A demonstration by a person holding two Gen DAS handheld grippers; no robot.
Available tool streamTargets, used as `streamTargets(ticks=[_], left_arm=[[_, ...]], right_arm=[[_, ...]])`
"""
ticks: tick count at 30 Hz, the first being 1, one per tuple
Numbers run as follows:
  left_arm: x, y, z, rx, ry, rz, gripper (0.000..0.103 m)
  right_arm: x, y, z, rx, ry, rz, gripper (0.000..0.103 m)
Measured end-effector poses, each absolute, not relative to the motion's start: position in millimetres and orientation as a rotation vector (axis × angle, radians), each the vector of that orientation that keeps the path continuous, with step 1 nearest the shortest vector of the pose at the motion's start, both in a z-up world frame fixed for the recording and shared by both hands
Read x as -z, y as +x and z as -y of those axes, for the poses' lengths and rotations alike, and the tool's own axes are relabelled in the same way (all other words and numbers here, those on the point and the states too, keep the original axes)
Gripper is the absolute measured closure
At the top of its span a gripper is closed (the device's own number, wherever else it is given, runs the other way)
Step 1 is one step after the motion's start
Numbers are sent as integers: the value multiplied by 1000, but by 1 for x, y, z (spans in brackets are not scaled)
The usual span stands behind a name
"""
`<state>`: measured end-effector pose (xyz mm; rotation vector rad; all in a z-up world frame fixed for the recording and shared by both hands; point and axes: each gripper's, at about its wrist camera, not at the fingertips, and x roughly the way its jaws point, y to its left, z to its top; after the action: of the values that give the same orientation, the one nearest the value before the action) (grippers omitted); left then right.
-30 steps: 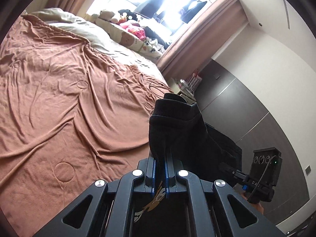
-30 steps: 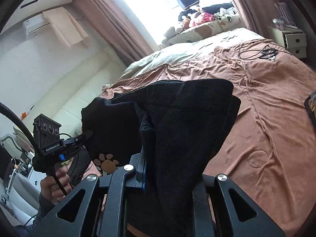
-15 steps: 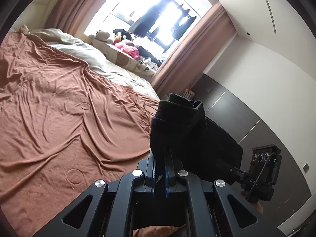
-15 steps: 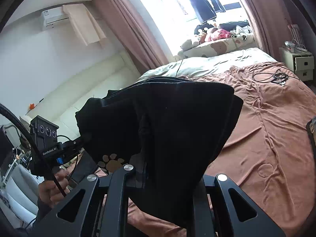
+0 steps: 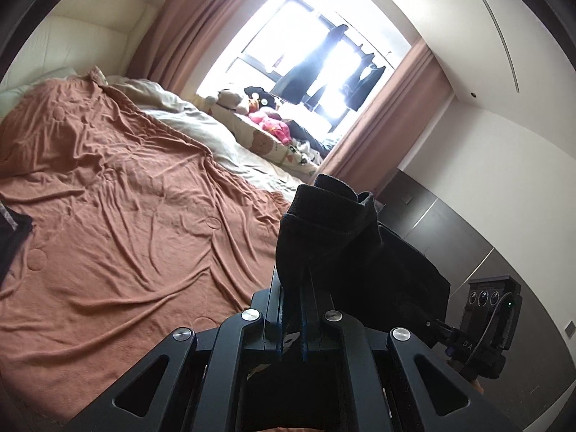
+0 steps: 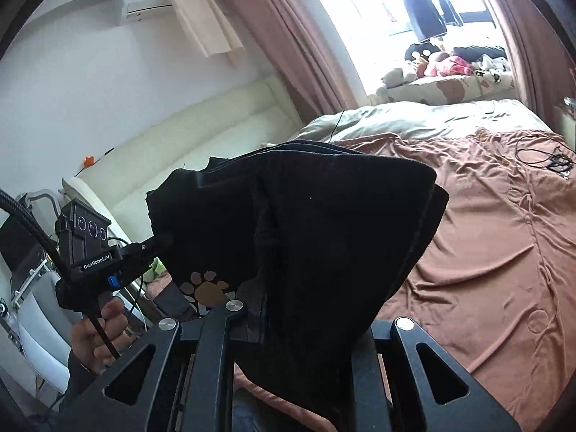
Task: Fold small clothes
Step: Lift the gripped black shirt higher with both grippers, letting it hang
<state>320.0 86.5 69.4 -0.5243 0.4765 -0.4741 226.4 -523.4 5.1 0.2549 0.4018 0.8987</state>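
A black garment point(image 5: 345, 237) with a tan paw print point(image 6: 207, 288) hangs stretched between both grippers, lifted above the bed's brown blanket point(image 5: 126, 198). My left gripper point(image 5: 292, 298) is shut on one bunched edge of it, which sticks up past the fingertips. My right gripper point(image 6: 257, 309) is shut on another edge, and the black garment point(image 6: 324, 234) drapes over its fingers and hides them. In the right wrist view, the left gripper point(image 6: 158, 241) sits at the left, held by a person's hand point(image 6: 104, 327). The other gripper's body point(image 5: 493, 309) shows at the lower right of the left wrist view.
A cream quilt point(image 5: 201, 126) and stuffed toys point(image 5: 259, 111) lie by the bright window. Cables point(image 6: 550, 158) rest on the blanket at the far right. A dark cloth point(image 5: 10, 237) lies at the bed's left edge. Dark wardrobe panels point(image 5: 450, 223) stand to the right.
Both grippers have risen with the black garment and tipped upward. The bed sits lower in both views, with more window, wall and ceiling showing. Both grips are unchanged.
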Motion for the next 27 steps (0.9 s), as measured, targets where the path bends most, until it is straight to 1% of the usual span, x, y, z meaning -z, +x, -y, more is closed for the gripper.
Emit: streamTargets(ticks=[11, 27], left_arm=[[-68, 288, -173, 352, -583, -441, 97], [-58, 242, -288, 195, -676, -349, 97]], right_arm=[[-12, 270, 461, -1022, 180, -409, 91], [-17, 282, 377, -1167, 41, -429, 91]])
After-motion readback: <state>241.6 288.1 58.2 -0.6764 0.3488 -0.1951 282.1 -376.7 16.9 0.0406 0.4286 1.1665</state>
